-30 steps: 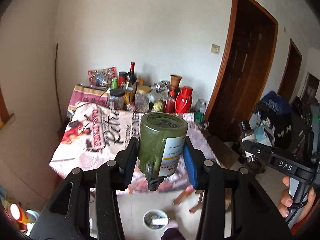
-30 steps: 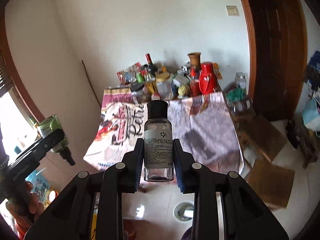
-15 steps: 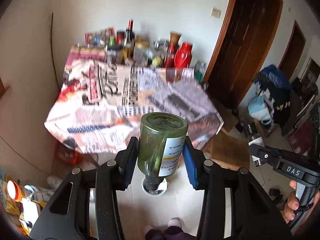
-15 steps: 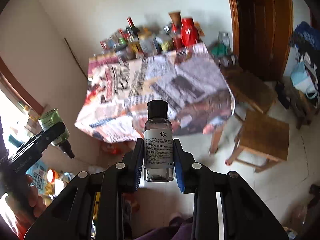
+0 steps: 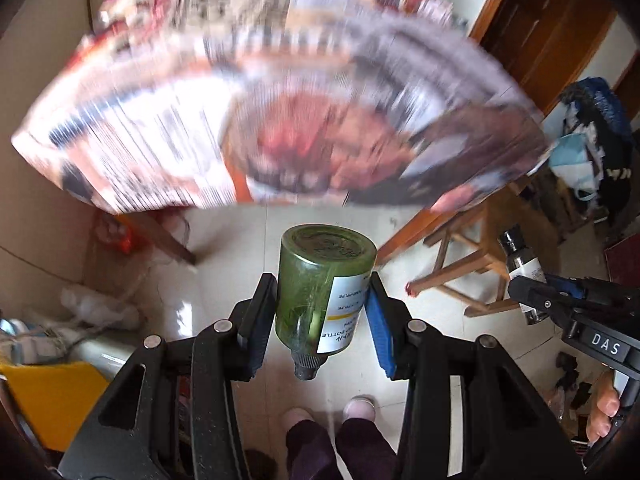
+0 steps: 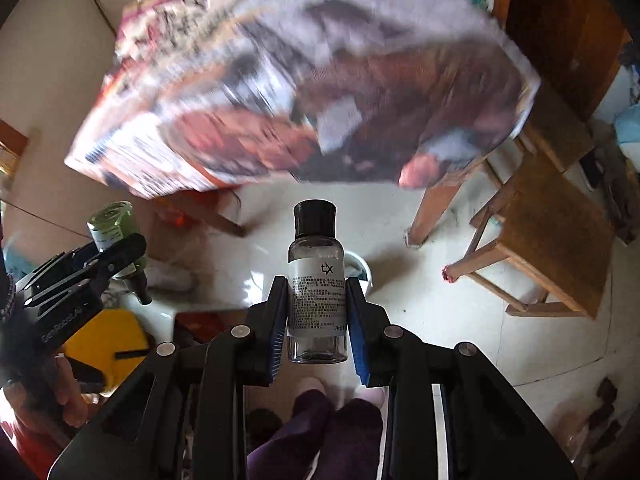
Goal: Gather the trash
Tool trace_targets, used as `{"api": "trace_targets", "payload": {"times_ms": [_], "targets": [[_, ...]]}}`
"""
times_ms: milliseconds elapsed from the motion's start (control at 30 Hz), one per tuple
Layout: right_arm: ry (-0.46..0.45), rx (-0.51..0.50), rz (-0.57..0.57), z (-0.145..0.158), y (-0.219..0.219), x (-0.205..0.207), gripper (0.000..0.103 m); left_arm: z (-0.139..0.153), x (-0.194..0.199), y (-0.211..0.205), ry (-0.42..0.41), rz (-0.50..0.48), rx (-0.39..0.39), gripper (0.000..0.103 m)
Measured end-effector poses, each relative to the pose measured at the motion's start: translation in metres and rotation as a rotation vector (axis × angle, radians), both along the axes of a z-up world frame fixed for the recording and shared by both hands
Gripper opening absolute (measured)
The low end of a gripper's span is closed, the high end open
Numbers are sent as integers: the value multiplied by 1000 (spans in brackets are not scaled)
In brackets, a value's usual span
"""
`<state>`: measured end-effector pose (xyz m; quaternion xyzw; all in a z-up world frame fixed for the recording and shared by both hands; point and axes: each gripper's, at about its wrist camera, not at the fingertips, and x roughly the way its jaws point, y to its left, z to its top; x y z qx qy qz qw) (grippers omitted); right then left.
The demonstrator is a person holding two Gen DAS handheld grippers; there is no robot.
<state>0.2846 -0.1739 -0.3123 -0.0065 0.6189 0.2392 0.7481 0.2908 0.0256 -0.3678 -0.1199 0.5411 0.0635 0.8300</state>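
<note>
Two tongs clamp bottles: left gripper (image 5: 320,316) a green bottle (image 5: 320,284), right gripper (image 6: 318,312) a clear bottle (image 6: 316,280); ahead, blurred tablecloth (image 5: 260,100), stool (image 6: 552,240) rightward.

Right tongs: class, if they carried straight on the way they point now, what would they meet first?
Probably the white bin on the floor, showing just behind the clear bottle held in the right tongs. Depth is hard to judge, so it might be bare tile.
</note>
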Motion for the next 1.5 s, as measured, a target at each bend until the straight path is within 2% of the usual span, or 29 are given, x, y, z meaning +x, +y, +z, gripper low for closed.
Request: {"api": "trace_targets", "payload": {"times_ms": [133, 167, 300, 400, 567, 600, 633, 667, 767, 933, 1067, 1167, 1233, 1333, 1500], "targets": [[57, -5, 13, -70, 5, 10, 26, -83, 8, 1, 62, 6, -32, 43], [67, -5, 18, -90, 8, 12, 26, -96, 10, 0, 72, 10, -40, 44], [65, 7, 47, -138, 17, 17, 26, -167, 14, 4, 103, 50, -139, 44], [55, 36, 72, -165, 25, 24, 26, -203, 18, 3, 101, 69, -172, 43], [41, 129, 127, -192, 39, 33, 27, -234, 26, 2, 77, 91, -219, 46], [31, 141, 134, -195, 41, 34, 33, -242, 27, 2, 95, 95, -221, 49], [32, 129, 135, -200, 42, 35, 45, -246, 28, 1, 113, 93, -203, 49], [34, 114, 131, -203, 43, 36, 48, -247, 29, 0, 125, 92, -185, 49], [52, 99, 104, -207, 37, 35, 48, -242, 24, -4, 148, 89, -143, 49], [89, 78, 78, -187, 23, 35, 48, -199, 14, -9, 147, 62, -106, 49], [65, 51, 82, -140, 8, 33, 48, -130, 3, -16, 112, 58, -82, 49], [37, 55, 91, -87, -3, 28, 48, -75, -5, -23, 70, 63, -59, 49], [4, 51, 99, -57, -7, 24, 48, -28, -13, -27, 28, 73, -44, 49], [-66, 68, 113, 9, -16, 12, 48, 32, -27, -29, -37, 89, -37, 49], [-187, 143, 109, 113, -32, -18, 48, 146, -62, -38, -198, 78, 6, 49]]}}
